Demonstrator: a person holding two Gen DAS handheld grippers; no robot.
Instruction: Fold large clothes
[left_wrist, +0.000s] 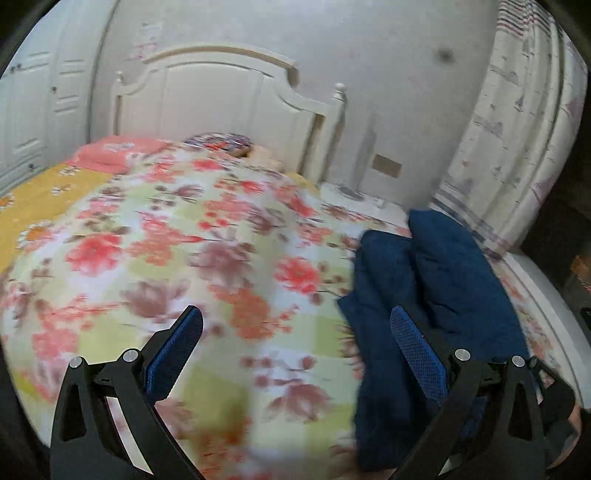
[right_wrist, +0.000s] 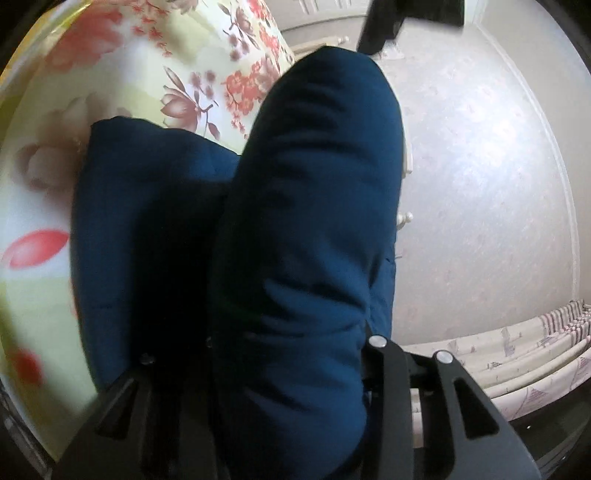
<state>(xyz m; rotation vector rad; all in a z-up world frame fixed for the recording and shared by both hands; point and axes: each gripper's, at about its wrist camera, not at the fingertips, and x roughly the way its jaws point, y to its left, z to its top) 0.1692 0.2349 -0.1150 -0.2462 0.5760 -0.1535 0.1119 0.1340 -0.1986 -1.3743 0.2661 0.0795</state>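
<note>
Blue-padded left gripper (left_wrist: 295, 328) fingers gape wide, empty; right gripper (right_wrist: 258, 350) fingers clamp the navy garment (right_wrist: 306, 221).

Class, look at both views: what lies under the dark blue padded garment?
The dark blue padded garment rests on a floral quilt covering the bed. The quilt directly beneath it is hidden. In the right wrist view it also covers the right gripper's fingers.

The left gripper (left_wrist: 295, 332) hangs with jaws wide apart; the right gripper's (right_wrist: 258, 354) jaws are hidden.

Matt blue cloth garment (right_wrist: 306, 221), floral cotton bedspread (left_wrist: 166, 240)
</note>
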